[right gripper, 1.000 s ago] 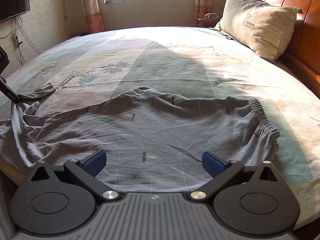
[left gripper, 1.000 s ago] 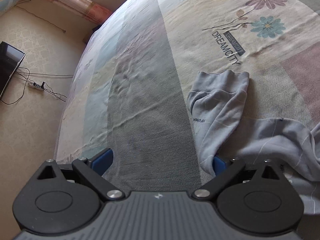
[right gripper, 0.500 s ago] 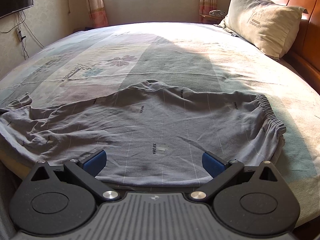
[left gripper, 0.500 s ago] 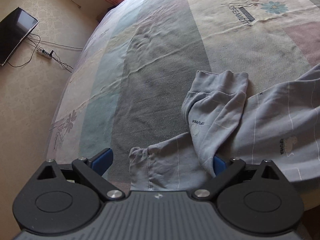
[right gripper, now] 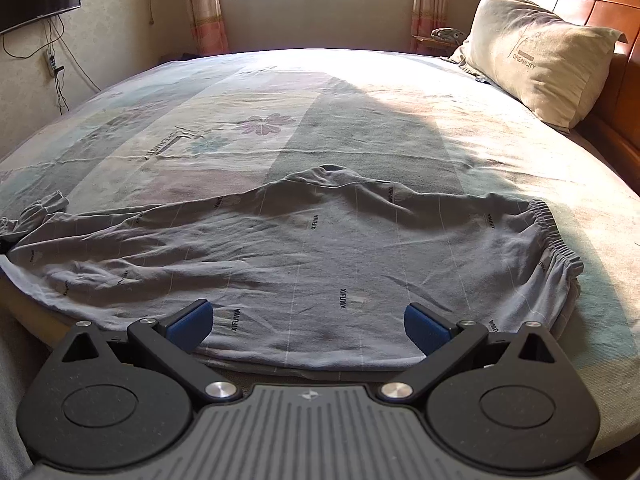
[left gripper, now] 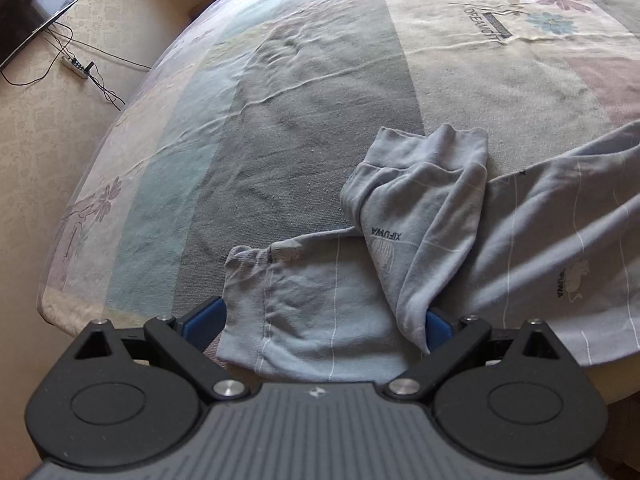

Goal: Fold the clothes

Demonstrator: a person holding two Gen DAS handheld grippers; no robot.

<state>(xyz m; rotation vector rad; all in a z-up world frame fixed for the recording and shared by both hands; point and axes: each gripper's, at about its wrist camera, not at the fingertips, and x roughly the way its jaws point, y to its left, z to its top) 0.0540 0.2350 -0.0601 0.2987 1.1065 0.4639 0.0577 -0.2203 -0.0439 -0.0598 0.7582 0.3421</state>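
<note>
Grey printed trousers (right gripper: 320, 256) lie spread across the near side of the bed, waistband (right gripper: 554, 236) to the right, legs running left. In the left wrist view the leg ends (left gripper: 320, 304) lie near the bed's corner, and one cuffed leg (left gripper: 424, 200) is folded back over the other. My left gripper (left gripper: 320, 324) is open, its blue pads on either side of the lower leg's cuff. My right gripper (right gripper: 308, 322) is open just above the trousers' near hem, holding nothing.
The patterned bedsheet (right gripper: 360, 120) stretches away to a window. A pillow (right gripper: 536, 52) leans on the wooden headboard (right gripper: 612, 12) at the right. A television (left gripper: 28, 8) and a power strip with cables (left gripper: 78, 68) are on the wall beyond the bed's foot. The bed edge (left gripper: 56, 312) runs close to my left gripper.
My left gripper has pulled back, bringing the lower leg cuff between its fingers. The trousers lie flatter, the left leg stretched out. My right gripper has stayed open and barely shifted.
</note>
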